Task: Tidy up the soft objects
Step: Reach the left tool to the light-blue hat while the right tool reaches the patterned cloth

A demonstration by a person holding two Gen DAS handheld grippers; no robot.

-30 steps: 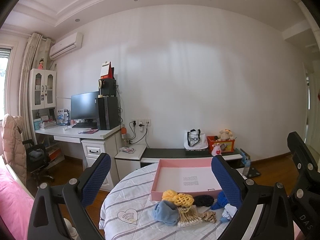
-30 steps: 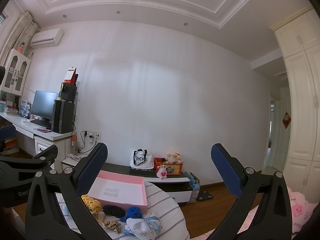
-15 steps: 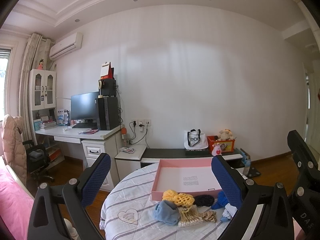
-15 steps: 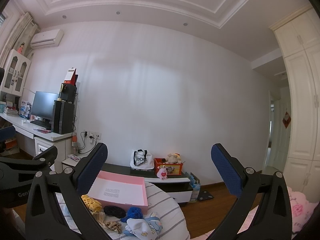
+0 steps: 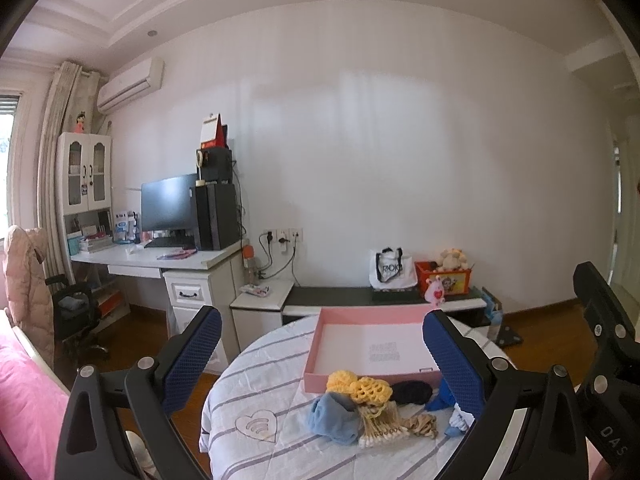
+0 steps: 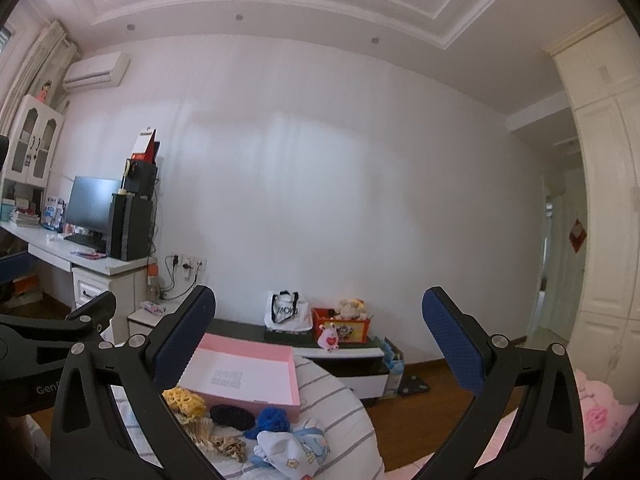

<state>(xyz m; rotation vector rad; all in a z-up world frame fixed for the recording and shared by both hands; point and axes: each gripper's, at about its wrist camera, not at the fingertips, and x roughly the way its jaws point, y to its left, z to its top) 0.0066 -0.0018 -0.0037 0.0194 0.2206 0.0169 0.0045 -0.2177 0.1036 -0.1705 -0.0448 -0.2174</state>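
A pink shallow box (image 5: 322, 348) (image 6: 295, 380) lies open on a round table with a striped cloth (image 5: 256, 380). In front of it sits a small heap of soft things: yellow crochet pieces (image 5: 362, 388) (image 6: 184, 400), a light blue cloth (image 5: 334, 424), a black knit piece (image 5: 412, 392) (image 6: 232, 417), a blue knit piece (image 6: 273, 420), a white printed cloth (image 6: 292, 452) and a bundle of cotton swabs (image 5: 380, 428). My left gripper (image 5: 320, 364) is open above the heap, holding nothing. My right gripper (image 6: 320, 344) is open too, raised over the table's right side.
A white desk (image 5: 160, 258) with a monitor and computer tower stands at the left, an office chair (image 5: 76, 316) beside it. A low cabinet (image 5: 380, 302) along the wall carries a tote bag and a red toy box. Pink bedding (image 5: 28, 412) lies at lower left.
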